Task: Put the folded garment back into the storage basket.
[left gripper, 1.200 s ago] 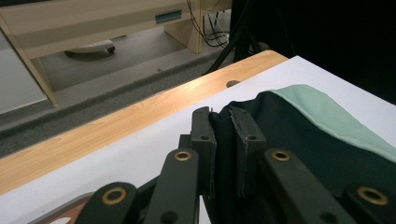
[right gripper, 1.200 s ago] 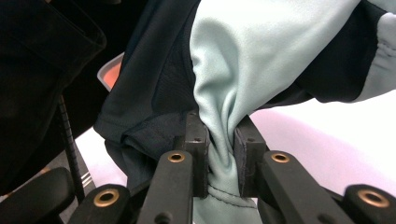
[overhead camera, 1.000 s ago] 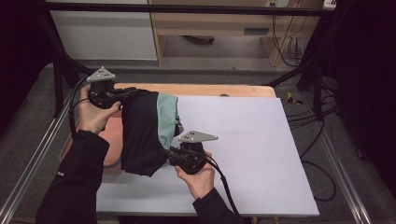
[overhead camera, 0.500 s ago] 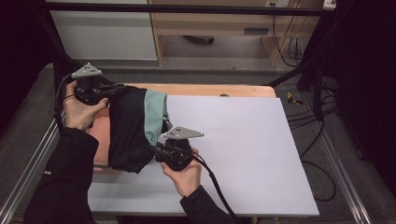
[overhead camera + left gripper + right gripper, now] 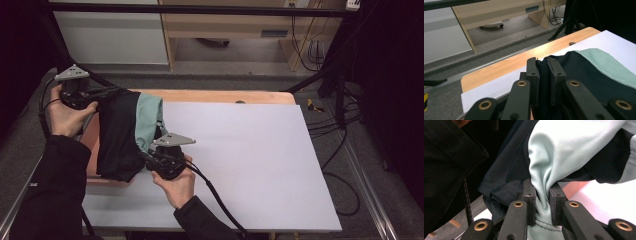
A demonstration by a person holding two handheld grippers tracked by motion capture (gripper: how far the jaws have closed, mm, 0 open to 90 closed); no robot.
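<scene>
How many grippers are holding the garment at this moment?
2. The left gripper pinches the garment's dark far edge by the table's left side; the right gripper clamps its mint-green fabric at the near edge.

One garment (image 5: 122, 137), dark with a mint-green panel, strung between the two grippers. Two grippers: left gripper (image 5: 102, 93) clamped on the dark edge, right gripper (image 5: 145, 156) pinching the mint fabric. Two black jaws per gripper, four in all, cloth between each pair. Two grey three-cornered plates, one atop each gripper. Two cables, one trailing from each. Two hands, two dark sleeves behind the grippers. One white sheet (image 5: 260, 165) beyond the right gripper. One wooden table (image 5: 220, 96), edge showing past the left gripper. One round hole (image 5: 572, 43) in the wood, ahead of the left gripper.
</scene>
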